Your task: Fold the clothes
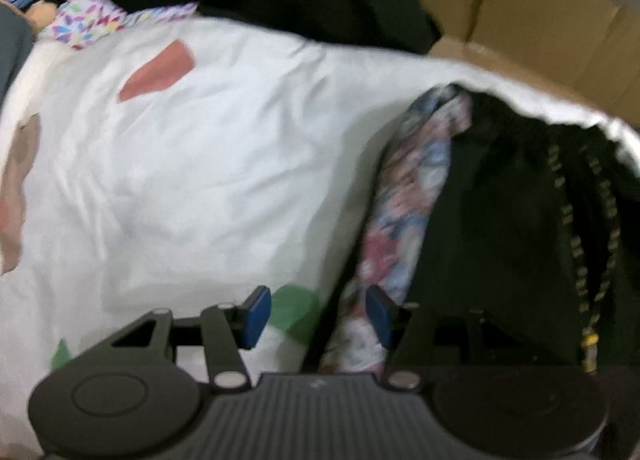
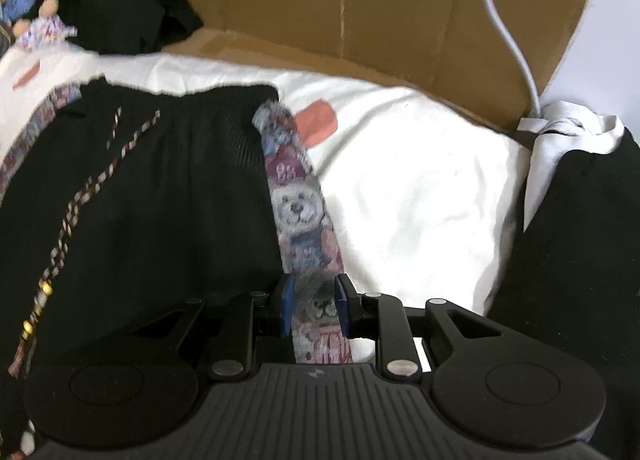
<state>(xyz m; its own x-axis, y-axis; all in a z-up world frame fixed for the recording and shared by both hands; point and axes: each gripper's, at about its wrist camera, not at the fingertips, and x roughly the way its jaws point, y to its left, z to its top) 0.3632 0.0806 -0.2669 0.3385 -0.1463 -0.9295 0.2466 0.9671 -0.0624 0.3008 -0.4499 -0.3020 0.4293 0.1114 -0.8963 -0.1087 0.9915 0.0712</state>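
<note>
The black garment (image 2: 152, 196) with teddy-print side bands lies on the white sheet (image 2: 420, 188), its right band (image 2: 302, 220) clamped between the right gripper (image 2: 314, 310) pads, while the left gripper (image 1: 318, 316) hangs open over its left band (image 1: 404, 196)

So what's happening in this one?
A person with a gripper in each hand is folding black pants with teddy-bear print side stripes, laid on a white sheet. The right gripper is closed on the stripe along one edge. The left gripper is open over the opposite stripe, not pinching it.
</note>
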